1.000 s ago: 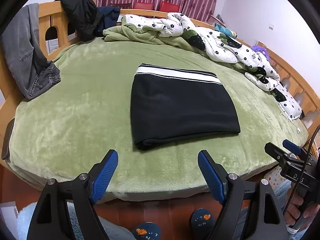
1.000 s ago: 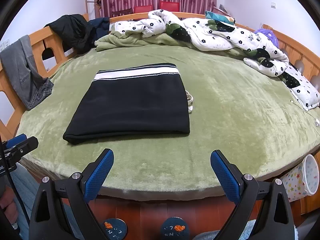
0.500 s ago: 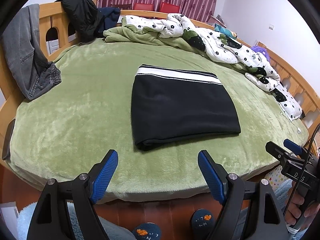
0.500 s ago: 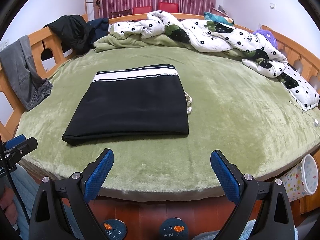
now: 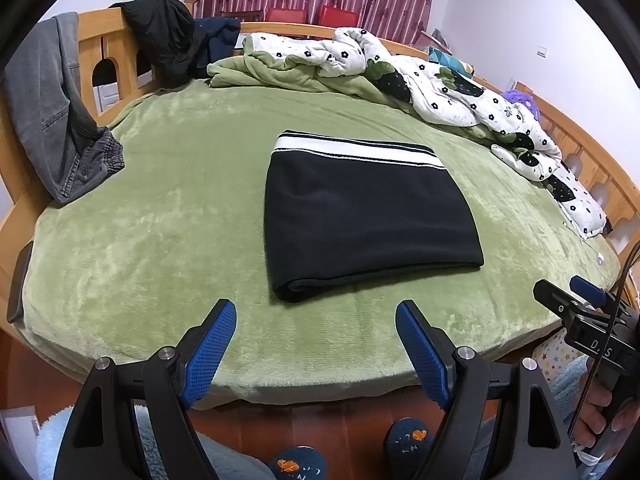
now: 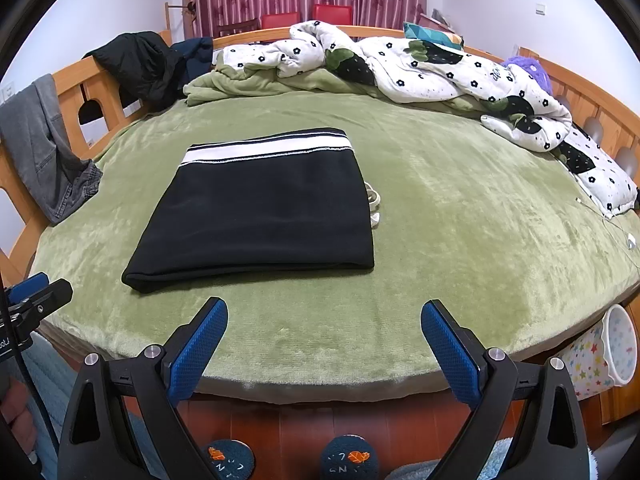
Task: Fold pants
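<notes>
Black pants [image 5: 368,216] with a white-striped waistband lie folded into a flat rectangle on the green bed cover [image 5: 168,208], waistband at the far side. In the right wrist view the same pants [image 6: 260,208] lie left of centre, with a white drawstring [image 6: 374,206] poking out at their right edge. My left gripper [image 5: 316,322] hangs open over the bed's near edge, short of the pants, nothing between its blue pads. My right gripper [image 6: 324,318] is open too, held back from the pants, empty.
A crumpled flowered quilt [image 6: 420,64] and green blanket fill the far side. Grey jeans [image 5: 52,112] and dark jackets [image 5: 164,36] hang on the wooden bed rail. A star-patterned bin [image 6: 604,352] stands by the bed at right. Slippered feet [image 6: 348,460] show below.
</notes>
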{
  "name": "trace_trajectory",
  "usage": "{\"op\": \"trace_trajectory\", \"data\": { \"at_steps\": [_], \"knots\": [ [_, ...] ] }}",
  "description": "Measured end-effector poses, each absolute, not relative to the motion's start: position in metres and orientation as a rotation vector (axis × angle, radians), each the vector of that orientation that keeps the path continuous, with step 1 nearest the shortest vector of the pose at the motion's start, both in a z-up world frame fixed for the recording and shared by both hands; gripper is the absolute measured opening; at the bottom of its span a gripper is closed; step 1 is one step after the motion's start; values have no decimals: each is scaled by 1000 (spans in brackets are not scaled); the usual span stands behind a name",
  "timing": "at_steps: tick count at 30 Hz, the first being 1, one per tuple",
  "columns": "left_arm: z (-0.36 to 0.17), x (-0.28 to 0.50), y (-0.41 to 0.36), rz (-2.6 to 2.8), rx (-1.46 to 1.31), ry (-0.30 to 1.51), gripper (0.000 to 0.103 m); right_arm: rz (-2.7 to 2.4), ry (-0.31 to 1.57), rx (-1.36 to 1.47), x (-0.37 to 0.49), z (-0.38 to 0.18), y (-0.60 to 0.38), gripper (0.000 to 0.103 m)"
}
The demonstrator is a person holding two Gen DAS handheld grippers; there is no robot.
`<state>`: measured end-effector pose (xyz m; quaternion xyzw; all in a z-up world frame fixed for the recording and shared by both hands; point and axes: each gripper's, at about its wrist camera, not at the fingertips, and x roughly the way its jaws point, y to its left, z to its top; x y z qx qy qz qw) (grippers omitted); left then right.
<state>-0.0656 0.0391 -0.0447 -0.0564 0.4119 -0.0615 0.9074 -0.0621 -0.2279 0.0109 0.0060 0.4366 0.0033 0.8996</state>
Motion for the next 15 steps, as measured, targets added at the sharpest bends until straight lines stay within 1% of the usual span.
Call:
{"op": "trace_trajectory", "data": {
  "at_steps": [15],
  "knots": [
    [-45, -65, 40, -127, -109, 848, 81, -1, 904, 26, -63, 10, -230, 96]
  ]
}}
